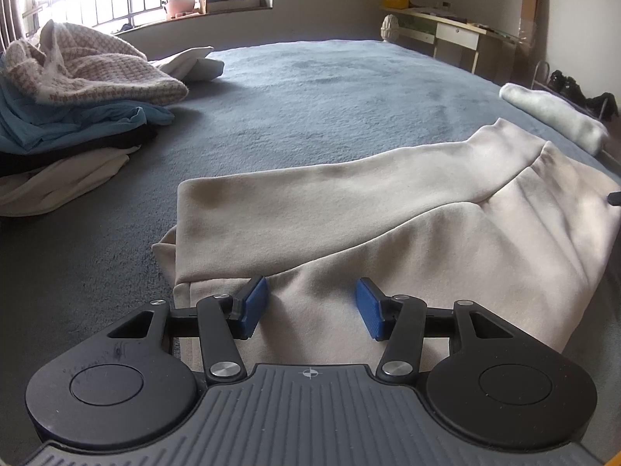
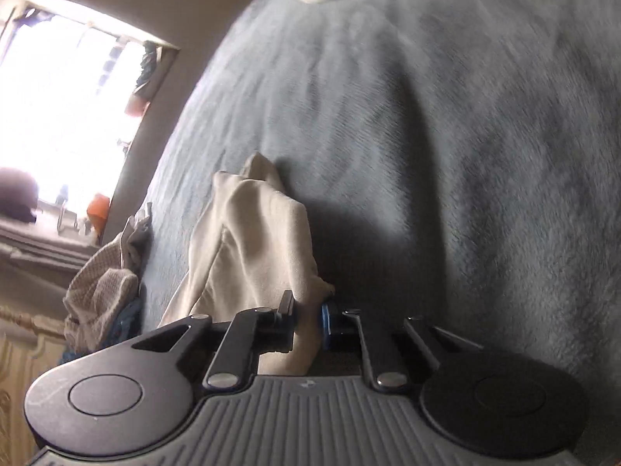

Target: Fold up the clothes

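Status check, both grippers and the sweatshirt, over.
Left gripper open over the sweatshirt. Right gripper shut on its lifted edge. Nothing in the way.

Matt beige cloth garment [image 1: 349, 209], plush bedcover [image 1: 310, 89]

Open grey bed [image 1: 310, 89] stretches beyond the beige garment [image 1: 349, 209], free for passage. A pile of clothes [image 1: 77, 97] blocks the far left; a white roll [image 1: 555, 112] lies at the right edge.
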`<state>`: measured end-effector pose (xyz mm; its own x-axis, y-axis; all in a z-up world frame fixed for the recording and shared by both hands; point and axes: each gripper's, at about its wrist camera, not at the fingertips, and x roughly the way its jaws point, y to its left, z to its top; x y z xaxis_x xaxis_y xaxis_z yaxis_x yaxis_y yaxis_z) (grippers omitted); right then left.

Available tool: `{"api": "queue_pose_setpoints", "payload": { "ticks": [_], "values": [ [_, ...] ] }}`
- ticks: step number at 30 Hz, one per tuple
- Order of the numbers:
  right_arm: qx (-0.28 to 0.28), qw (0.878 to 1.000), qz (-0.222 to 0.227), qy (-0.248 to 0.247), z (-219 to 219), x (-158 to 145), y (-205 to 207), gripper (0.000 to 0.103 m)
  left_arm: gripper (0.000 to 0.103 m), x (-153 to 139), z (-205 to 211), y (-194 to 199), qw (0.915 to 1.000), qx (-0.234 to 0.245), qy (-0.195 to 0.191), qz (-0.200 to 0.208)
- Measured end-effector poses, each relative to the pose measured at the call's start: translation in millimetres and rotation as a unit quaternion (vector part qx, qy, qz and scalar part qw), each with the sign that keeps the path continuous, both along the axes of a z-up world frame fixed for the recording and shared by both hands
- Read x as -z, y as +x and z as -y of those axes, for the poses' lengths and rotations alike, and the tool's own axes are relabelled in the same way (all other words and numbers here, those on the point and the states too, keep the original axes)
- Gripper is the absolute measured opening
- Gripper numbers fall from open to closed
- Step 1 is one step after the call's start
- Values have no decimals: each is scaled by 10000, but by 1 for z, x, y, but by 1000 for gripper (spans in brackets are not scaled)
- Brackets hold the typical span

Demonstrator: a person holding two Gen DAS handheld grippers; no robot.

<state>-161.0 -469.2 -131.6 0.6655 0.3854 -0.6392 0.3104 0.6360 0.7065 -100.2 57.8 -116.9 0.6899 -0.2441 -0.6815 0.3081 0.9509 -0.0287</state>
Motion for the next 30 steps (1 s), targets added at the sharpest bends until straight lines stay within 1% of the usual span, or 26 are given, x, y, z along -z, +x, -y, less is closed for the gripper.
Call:
{"api": "queue_pose_setpoints", "payload": {
  "ticks": [3,5,6,9,10,11,14,16,18,19,20,21,22,24,25,26,28,30],
  "values": [
    [-261,9980,11,-581,-1,5,1,13,51,1,-2,1,10000,32,-63,-1],
    [-332,9972,10,-663,4,18,1,11,51,2,-3,1,9999,78,-74,9],
    [-311,9978,56,-576,7,22,0,11,51,2,-4,1,9999,99,-78,12],
    [-18,9999,32,-142,21,23,-6,12,51,0,-5,1,9999,137,-90,4],
    [148,9999,-19,-80,26,20,-6,15,51,-1,-6,0,9999,144,-96,-2],
    [314,9995,-78,-6,31,18,-7,20,51,-3,-7,-1,9999,138,-85,-3],
    [662,9971,-288,242,45,5,-13,24,51,-18,-9,-8,9998,134,-38,136],
    [398,9990,23,-212,32,-19,-11,24,51,-33,-7,-16,9990,290,-105,318],
    [102,9972,342,-660,18,-42,-9,24,51,-45,3,-22,9971,593,-136,460],
    [-246,9944,554,-866,1,-52,-5,24,51,-50,12,-24,9953,817,-171,493],
    [-760,9876,804,-1113,-24,-61,3,24,51,-51,23,-25,9932,1038,-193,490],
    [-1271,9775,999,-1357,-49,-66,10,24,51,-51,35,-25,9908,1256,-206,458],
    [-1774,9638,1185,-1599,-74,-71,16,24,50,-50,47,-25,9882,1457,-209,415],
    [-2723,9282,1467,-2067,-130,-74,28,24,50,-41,71,-27,9829,1804,-154,328],
    [-3096,9137,1491,-2171,-151,-68,28,23,50,-36,82,-29,9799,1972,-119,287],
    [-3444,8983,1504,-2276,-171,-62,28,23,49,-29,87,-30,9786,2043,-53,222],
    [-3865,8750,1455,-2527,-194,-50,25,22,48,-15,90,-33,9791,2031,131,55],
    [-3989,8624,1370,-2801,-193,-39,17,22,48,-11,74,-37,9822,1865,207,-71]
  ]
}}
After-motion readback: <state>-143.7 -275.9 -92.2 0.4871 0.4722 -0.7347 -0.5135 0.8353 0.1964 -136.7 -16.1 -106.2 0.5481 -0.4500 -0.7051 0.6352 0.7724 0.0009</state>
